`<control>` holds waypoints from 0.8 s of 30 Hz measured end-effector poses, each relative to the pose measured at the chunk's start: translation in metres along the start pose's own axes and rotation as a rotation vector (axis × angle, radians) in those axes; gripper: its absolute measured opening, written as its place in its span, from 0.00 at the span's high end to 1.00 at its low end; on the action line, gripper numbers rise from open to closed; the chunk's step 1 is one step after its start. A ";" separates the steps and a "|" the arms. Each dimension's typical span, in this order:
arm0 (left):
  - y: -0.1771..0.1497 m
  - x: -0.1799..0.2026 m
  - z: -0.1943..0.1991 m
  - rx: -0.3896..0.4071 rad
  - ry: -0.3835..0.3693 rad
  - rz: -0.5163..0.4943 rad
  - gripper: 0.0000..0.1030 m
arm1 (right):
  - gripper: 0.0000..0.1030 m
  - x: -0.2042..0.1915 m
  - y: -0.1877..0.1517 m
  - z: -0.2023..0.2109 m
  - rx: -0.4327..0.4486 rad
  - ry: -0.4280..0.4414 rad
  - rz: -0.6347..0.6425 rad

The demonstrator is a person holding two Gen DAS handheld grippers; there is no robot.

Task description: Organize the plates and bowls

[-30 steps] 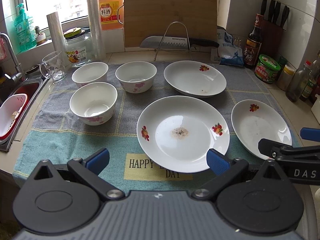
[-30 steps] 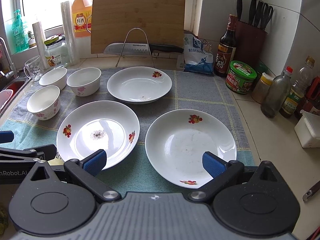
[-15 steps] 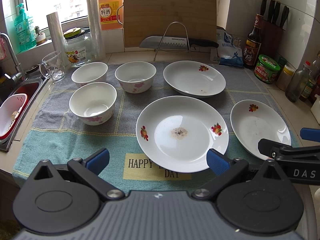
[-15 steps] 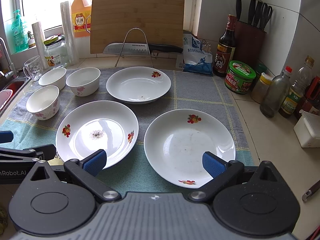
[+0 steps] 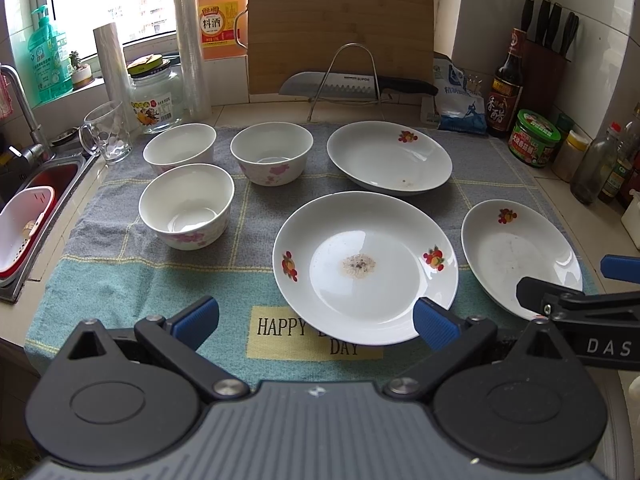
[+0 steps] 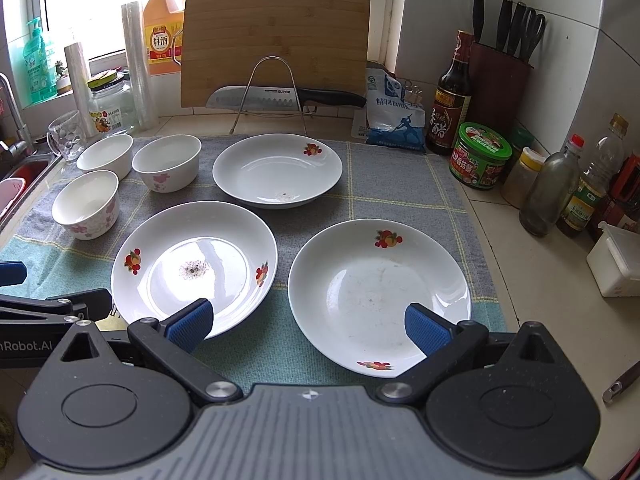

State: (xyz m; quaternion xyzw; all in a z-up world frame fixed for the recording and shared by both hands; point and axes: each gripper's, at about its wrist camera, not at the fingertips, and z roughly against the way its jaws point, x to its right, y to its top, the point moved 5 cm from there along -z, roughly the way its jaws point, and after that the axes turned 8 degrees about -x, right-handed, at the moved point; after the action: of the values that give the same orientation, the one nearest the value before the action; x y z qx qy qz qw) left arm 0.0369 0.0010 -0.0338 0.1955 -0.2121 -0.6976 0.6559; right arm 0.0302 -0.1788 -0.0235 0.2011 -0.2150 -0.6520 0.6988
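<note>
Three white plates with fruit prints lie on a grey-green towel [image 5: 120, 280]: a near middle plate [image 5: 366, 266] [image 6: 194, 268], a far plate [image 5: 389, 157] [image 6: 277, 170], and a right plate [image 5: 520, 254] [image 6: 378, 296]. Three white bowls with pink flowers stand at the left: one near [image 5: 186, 205] [image 6: 86, 204], one far left [image 5: 179, 148] [image 6: 105, 156], one far middle [image 5: 271, 153] [image 6: 166, 162]. My left gripper [image 5: 316, 320] is open and empty above the towel's front edge. My right gripper [image 6: 308, 320] is open and empty at the right plate's near rim.
A cutting board [image 5: 340, 28], a wire rack with a knife [image 5: 352, 84], bottles, jars and a knife block [image 6: 500, 76] line the back and right. A glass mug [image 5: 106, 132] and a sink with a red-white basket [image 5: 20, 232] are at the left.
Both grippers have shifted very slightly; the scene sits a touch lower and left in the views. Nothing was taken hold of or moved.
</note>
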 end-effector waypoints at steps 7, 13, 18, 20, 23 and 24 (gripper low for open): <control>0.002 -0.003 0.000 0.003 -0.006 0.002 0.01 | 0.00 0.000 0.002 0.000 0.002 -0.004 0.001; 0.003 -0.005 -0.002 0.009 -0.012 -0.007 0.01 | 0.00 -0.003 0.004 0.000 0.003 -0.016 0.003; 0.005 -0.009 -0.005 0.012 -0.026 -0.006 0.01 | 0.00 -0.007 0.004 0.001 0.010 -0.023 0.000; 0.006 -0.010 -0.005 0.015 -0.034 -0.013 0.01 | 0.00 -0.008 0.004 0.001 0.018 -0.024 -0.004; 0.009 -0.012 -0.005 0.025 -0.057 -0.024 0.01 | 0.00 -0.009 0.005 0.004 0.036 -0.030 -0.018; 0.010 -0.012 -0.005 0.033 -0.067 -0.029 0.01 | 0.00 -0.009 0.005 0.004 0.042 -0.029 -0.020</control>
State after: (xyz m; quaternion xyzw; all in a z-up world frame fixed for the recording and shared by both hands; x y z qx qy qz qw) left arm 0.0485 0.0124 -0.0323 0.1859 -0.2424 -0.7095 0.6351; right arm 0.0315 -0.1690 -0.0172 0.2084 -0.2368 -0.6571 0.6846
